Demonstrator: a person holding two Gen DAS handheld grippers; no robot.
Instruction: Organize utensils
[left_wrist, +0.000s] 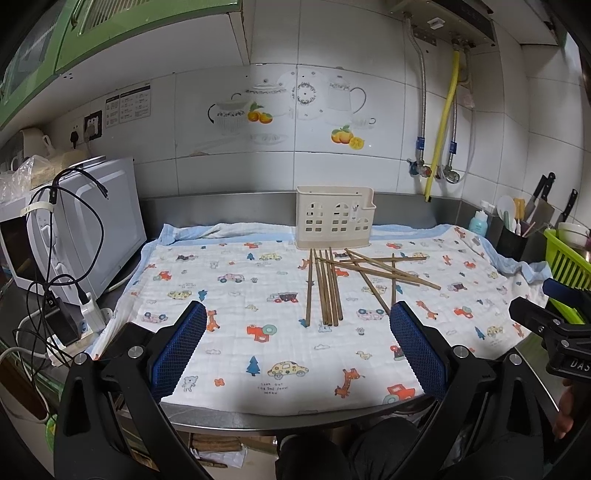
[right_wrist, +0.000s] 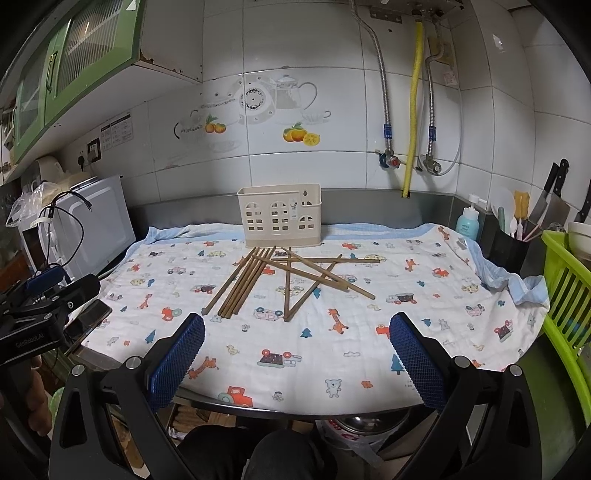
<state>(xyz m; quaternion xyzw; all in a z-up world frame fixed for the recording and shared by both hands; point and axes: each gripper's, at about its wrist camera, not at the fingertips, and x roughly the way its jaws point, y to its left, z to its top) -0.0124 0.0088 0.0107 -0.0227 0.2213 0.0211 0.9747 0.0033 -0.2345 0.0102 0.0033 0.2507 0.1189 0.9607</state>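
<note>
Several brown wooden chopsticks (left_wrist: 325, 288) (right_wrist: 247, 282) lie on a patterned cloth (left_wrist: 229, 295) (right_wrist: 406, 314): one bunch lies roughly parallel, another bunch (left_wrist: 384, 271) (right_wrist: 317, 275) is crossed to its right. Behind them stands an empty cream plastic utensil holder (left_wrist: 334, 218) (right_wrist: 280, 216) with window cut-outs. My left gripper (left_wrist: 297, 345) hangs open over the cloth's near edge, nothing between its blue pads. My right gripper (right_wrist: 297, 347) is also open and empty, near the front edge. Each gripper shows at the side of the other's view: the right one (left_wrist: 554, 332), the left one (right_wrist: 44, 314).
A white microwave (left_wrist: 85, 221) with cables stands at the left. At the right are a green dish rack (right_wrist: 565, 291), a black pot of utensils (right_wrist: 513, 247), knives (right_wrist: 554, 192) and a blue bottle (right_wrist: 468, 221). Pipes (right_wrist: 413, 110) run down the tiled wall. A person's dark-clothed legs (left_wrist: 351, 450) are below the counter.
</note>
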